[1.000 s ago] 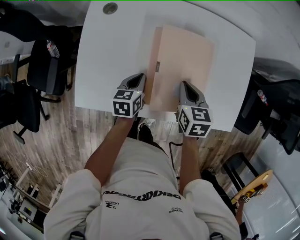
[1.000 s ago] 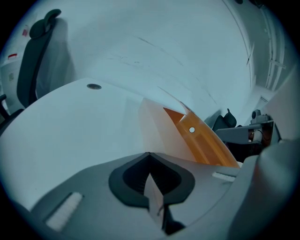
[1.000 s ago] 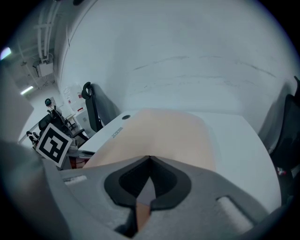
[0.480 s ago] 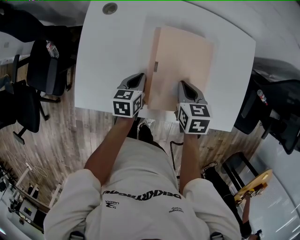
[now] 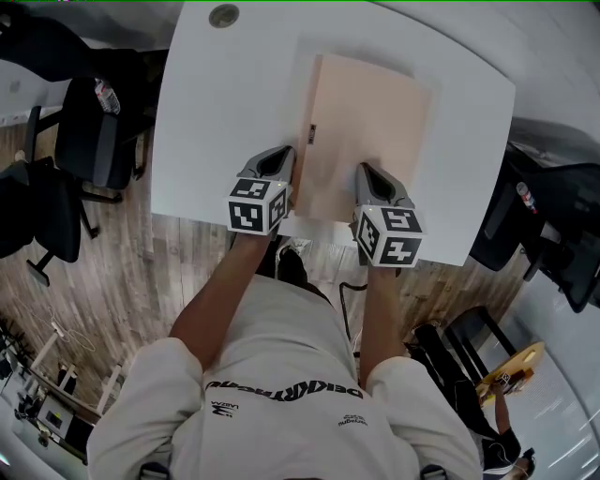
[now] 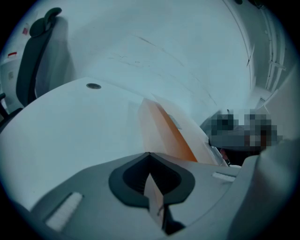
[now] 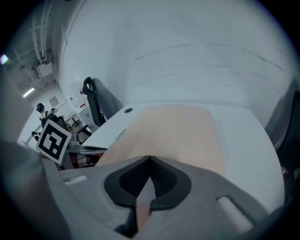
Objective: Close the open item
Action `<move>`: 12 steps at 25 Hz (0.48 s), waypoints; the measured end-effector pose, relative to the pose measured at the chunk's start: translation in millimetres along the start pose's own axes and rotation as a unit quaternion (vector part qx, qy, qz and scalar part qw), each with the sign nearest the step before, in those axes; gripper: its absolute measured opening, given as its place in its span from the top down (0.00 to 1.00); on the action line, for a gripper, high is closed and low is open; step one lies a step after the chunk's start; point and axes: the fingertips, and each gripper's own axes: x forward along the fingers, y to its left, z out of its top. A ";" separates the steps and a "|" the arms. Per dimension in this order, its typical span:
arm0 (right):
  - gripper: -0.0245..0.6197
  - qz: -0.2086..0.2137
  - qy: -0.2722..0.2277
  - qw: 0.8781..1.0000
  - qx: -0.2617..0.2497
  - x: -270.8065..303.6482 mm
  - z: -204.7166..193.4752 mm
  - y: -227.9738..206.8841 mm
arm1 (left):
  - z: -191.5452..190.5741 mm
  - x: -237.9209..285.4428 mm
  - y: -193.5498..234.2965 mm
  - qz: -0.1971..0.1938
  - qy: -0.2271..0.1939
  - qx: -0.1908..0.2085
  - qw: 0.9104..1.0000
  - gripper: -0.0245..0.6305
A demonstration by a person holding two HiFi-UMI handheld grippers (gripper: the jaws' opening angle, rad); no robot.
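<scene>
Your folder [image 5: 370, 131] lies flat on the white table [image 5: 216, 112], a pale peach slab with its long sides running away from you. Its left side is a deeper orange spine face carrying a small dark label [image 5: 312, 133]. From above the cover looks low and level; you cannot tell whether a gap is left beneath it. Your left gripper [image 5: 284, 157] sits at the folder's near left corner, clamped tight on a thin pale sheet edge of the folder. Your right gripper [image 5: 367, 173] sits on the near edge further right, jaws pinched together on a thin peach sheet that runs into the cover ahead of it. The folder's near edge lies close to the table's near edge, just beyond your grippers. To the left you have a broad stretch of bare white top, with a round grommet [image 5: 223, 15] at the far left corner; to the right there is a narrower strip, and a band beyond the far edge. Black office chairs stand off the table on the left [image 5: 94, 141] and right [image 5: 548, 234].
</scene>
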 end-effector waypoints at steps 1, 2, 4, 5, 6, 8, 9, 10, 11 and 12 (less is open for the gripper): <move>0.96 0.001 0.001 1.000 0.001 1.1 -0.3 0.5 | -0.1 0.2 0.4 0.000 0.000 0.000 1.000 0.96; 0.96 0.001 0.001 1.000 0.001 2.1 -0.4 1.0 | -0.1 0.4 0.7 -0.001 0.000 0.000 1.000 0.96; 0.96 0.002 0.002 1.000 0.001 3.5 -0.5 1.7 | -0.3 0.6 0.9 0.000 0.000 0.000 1.000 0.96; 0.96 0.003 0.002 1.000 0.001 4.2 -0.9 2.1 | -0.5 0.6 0.9 0.000 0.000 -0.001 1.000 0.96; 0.96 0.005 0.003 1.000 0.001 4.7 -1.4 2.6 | -0.8 0.5 0.9 0.000 0.000 -0.001 1.000 0.96; 0.96 0.009 0.004 1.000 0.004 5.4 -2.6 3.8 | -1.1 0.2 0.9 0.000 0.000 0.000 1.000 0.96; 0.96 0.011 0.004 1.000 0.007 5.8 -3.1 4.3 | -0.9 0.3 0.8 -0.001 0.001 0.000 1.000 0.96; 0.96 0.012 0.004 1.000 0.009 6.3 -3.5 4.6 | -0.7 0.4 0.7 -0.001 0.001 0.001 1.000 0.96; 0.96 0.013 0.004 1.000 0.011 7.0 -4.0 4.7 | -0.6 0.5 0.6 -0.002 0.001 0.001 1.000 0.96; 0.96 0.014 0.005 1.000 0.012 7.6 -4.5 5.0 | -0.7 0.5 0.5 -0.002 0.001 0.001 1.000 0.96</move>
